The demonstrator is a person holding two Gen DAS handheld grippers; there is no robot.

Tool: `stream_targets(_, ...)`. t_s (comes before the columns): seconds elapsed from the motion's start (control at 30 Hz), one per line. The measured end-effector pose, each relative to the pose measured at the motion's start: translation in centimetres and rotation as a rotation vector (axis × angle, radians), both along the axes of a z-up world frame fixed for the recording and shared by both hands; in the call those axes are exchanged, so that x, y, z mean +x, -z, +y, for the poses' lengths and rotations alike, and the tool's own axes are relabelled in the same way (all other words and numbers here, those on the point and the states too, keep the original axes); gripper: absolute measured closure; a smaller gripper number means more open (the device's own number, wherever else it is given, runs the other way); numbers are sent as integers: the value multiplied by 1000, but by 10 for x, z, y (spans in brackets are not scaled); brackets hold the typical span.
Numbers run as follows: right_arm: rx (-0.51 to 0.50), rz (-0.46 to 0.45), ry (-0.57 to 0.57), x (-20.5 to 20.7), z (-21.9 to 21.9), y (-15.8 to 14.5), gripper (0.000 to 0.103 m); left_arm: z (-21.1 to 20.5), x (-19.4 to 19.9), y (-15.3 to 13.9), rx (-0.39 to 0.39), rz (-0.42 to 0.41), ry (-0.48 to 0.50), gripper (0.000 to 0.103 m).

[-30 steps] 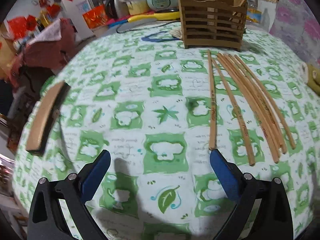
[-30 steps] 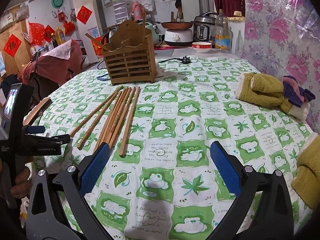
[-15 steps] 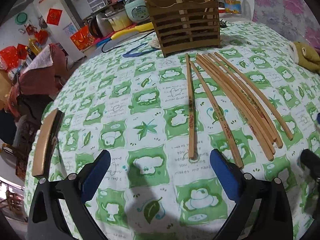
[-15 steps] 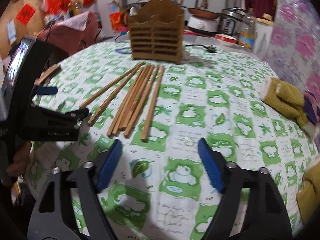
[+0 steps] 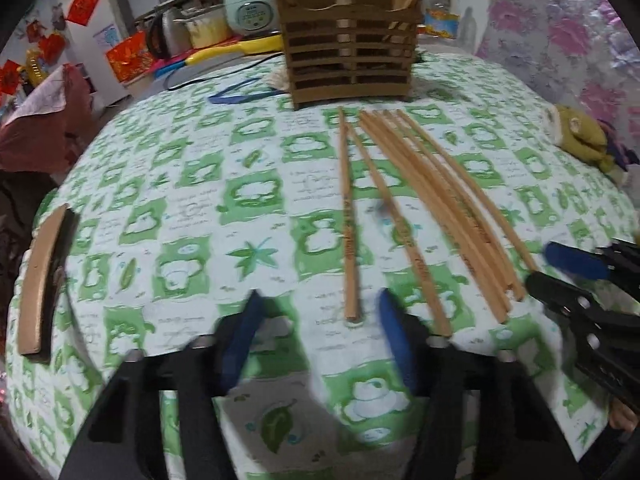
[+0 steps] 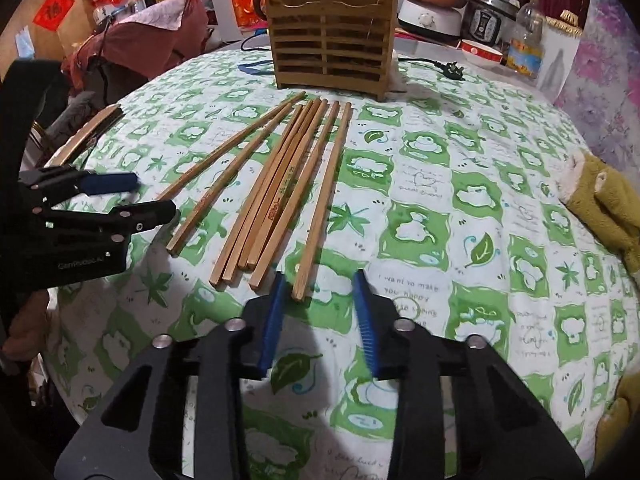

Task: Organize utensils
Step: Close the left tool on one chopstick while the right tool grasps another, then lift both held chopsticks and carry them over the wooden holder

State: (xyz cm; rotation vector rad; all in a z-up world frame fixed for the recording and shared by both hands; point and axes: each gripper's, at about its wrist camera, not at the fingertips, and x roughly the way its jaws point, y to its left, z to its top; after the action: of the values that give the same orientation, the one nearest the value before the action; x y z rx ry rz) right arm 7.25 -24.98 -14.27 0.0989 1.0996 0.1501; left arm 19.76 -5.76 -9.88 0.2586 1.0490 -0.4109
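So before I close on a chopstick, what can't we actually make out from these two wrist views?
- Left gripper: motion-blurred in the left wrist view, so whether its pads touch the leftmost chopstick is unclear.
- Wooden utensil holder: slats hide its contents; the top is cropped by the frame edge in both views.
- Print on the chopsticks: too small to read.

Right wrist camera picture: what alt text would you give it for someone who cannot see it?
Open blue-tipped right tongs hover near the end of the rightmost of several wooden chopsticks lying on a green-and-white tablecloth. A slatted wooden utensil holder stands behind them; the left tongs show at left.
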Motion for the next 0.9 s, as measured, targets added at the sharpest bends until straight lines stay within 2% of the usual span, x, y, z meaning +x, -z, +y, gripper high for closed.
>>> stream_targets(0.07,4,-6,-3,1,1,0,94,-3,-2,0,-17,0,26,85)
stream_targets(0.13,0,-12,-1,1,2,0,95,-5,-5,-1,-20,-4,41,97)
stream_targets(0.33,-19,-75,47,-9,-4,-15,96,5,-11,-13,-53,-15,-3,97)
stream_targets(0.4,-20,-108,55,-14,-6,-27,96,10,-18,-26,-59,-48,-17,97)
stream_targets(0.67,-15,-328,95,-48,-17,-107,96,23,-61,-104,-124,-222,-41,97)
stream_targets(0.9,29,-418,101,-71,-27,-148,96,25,-86,-141,-173,-259,-35,97)
